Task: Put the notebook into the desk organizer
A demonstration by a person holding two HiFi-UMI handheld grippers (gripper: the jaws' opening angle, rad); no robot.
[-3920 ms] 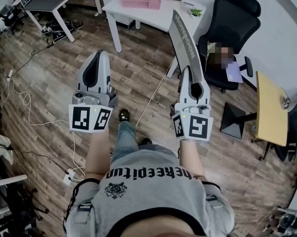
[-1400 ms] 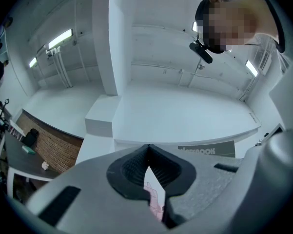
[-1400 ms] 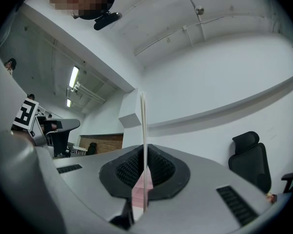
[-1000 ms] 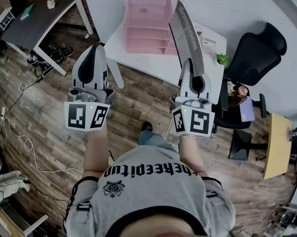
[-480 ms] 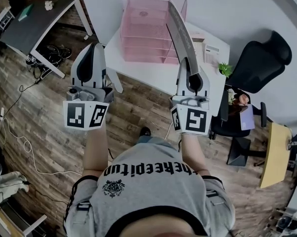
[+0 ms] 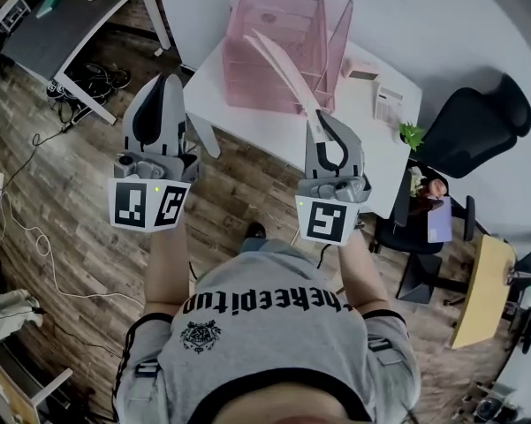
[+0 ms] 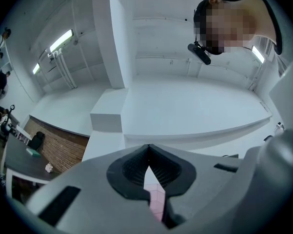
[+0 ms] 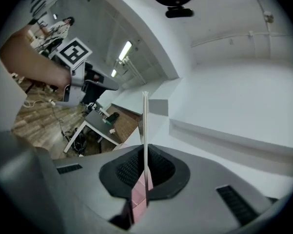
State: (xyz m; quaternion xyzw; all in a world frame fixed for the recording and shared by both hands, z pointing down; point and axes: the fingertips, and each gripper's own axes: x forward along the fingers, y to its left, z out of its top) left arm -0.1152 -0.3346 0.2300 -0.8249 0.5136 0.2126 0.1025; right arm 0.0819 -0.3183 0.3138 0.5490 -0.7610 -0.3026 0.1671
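Note:
The pink desk organizer (image 6: 283, 47) stands on the white table (image 6: 265, 131), its stacked trays open toward me. My right gripper (image 6: 318, 124) is shut on the notebook (image 6: 278, 69), a thin pale slab seen nearly edge-on. It slants up and left from the jaws across the organizer's front. In the right gripper view the notebook (image 8: 145, 126) is a thin upright line clamped between the pads, with the pink organizer (image 8: 138, 201) showing below. My left gripper (image 6: 165, 82) hovers left of the table, shut and empty; its jaws (image 7: 147, 152) meet with nothing between.
A black office chair (image 6: 473, 117) stands right of the table. A small plant (image 6: 413, 134) and small white items (image 6: 387, 104) sit at the table's right end. A dark desk (image 6: 79, 11) is at the far left, with cables (image 6: 22, 170) on the wooden floor.
Table and organizer have drawn nearer. The right gripper has rolled, tipping the notebook from flat-faced and upright to edge-on and leaning left over the organizer. Both grippers moved forward and slightly lower.

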